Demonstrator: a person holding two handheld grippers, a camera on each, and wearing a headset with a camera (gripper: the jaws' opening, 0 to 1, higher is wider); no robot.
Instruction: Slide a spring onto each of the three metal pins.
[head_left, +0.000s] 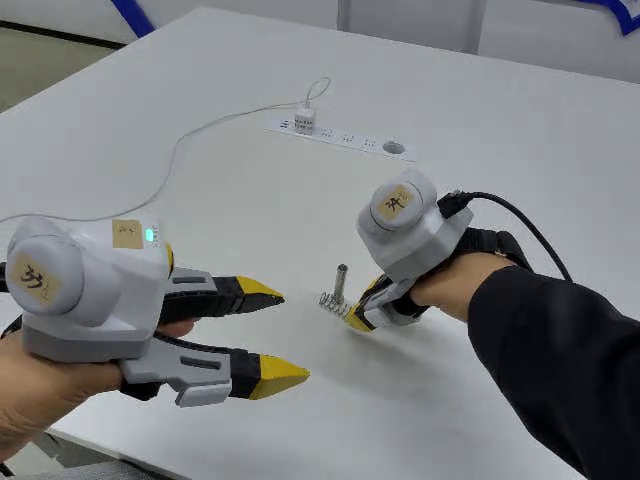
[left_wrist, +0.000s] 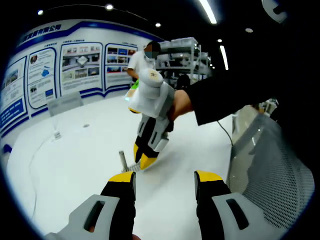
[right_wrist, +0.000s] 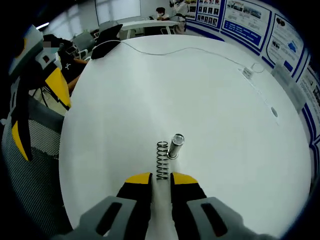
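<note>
Since the spring (right_wrist: 161, 160) lies flat on the tabletop (right_wrist: 150, 85) with its long axis running straight out from my right gripper (right_wrist: 160, 178), its near end sits just between the narrowed jaws. I cannot tell whether they actually pinch it. Its far end is just beside the one pin (right_wrist: 176, 145) I can see, which stands upright. I judge the spring must be tipped from lying to vertical before it can drop over the pin's top. My left gripper (head_left: 275, 335) hangs open and empty, well off to the side.
</note>
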